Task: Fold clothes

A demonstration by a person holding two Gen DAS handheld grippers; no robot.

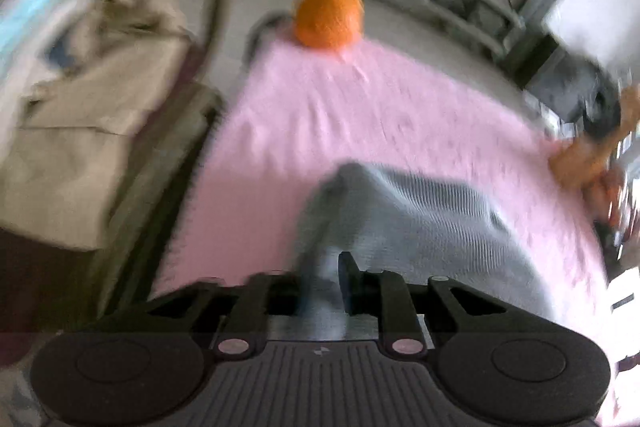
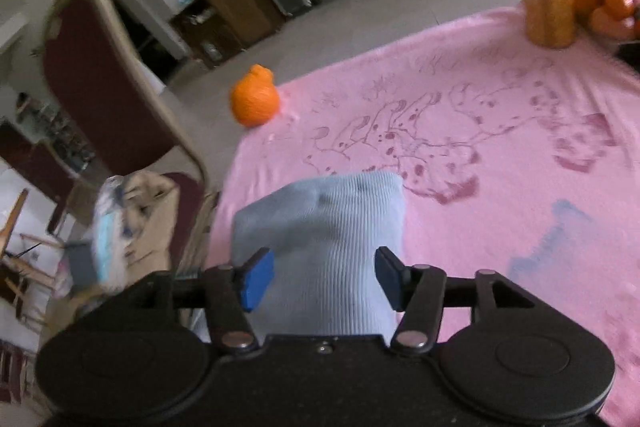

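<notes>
— Nearest? Right gripper (image 2: 325, 277), blue fingers (image 2: 256, 279) spread apart, nothing pinched, straddling the near end of the pale blue ribbed garment (image 2: 320, 227)

— And the left gripper (image 1: 322, 281)? Clenched on that same ribbed garment (image 1: 404, 215), cloth bunched between the closed fingers, blurred with motion

— Lie of the cloth? On the pink printed cloth (image 2: 460, 131) over the worktop, long axis running straight ahead from the right fingers, far edge squared off

— Nearer one for a fresh grip? Probably the right, already centred over it

— Further out? Orange fruit (image 2: 254, 101) at the far left corner, beige clothes (image 1: 92, 131) piled on a chair (image 2: 100, 79), well apart
</notes>
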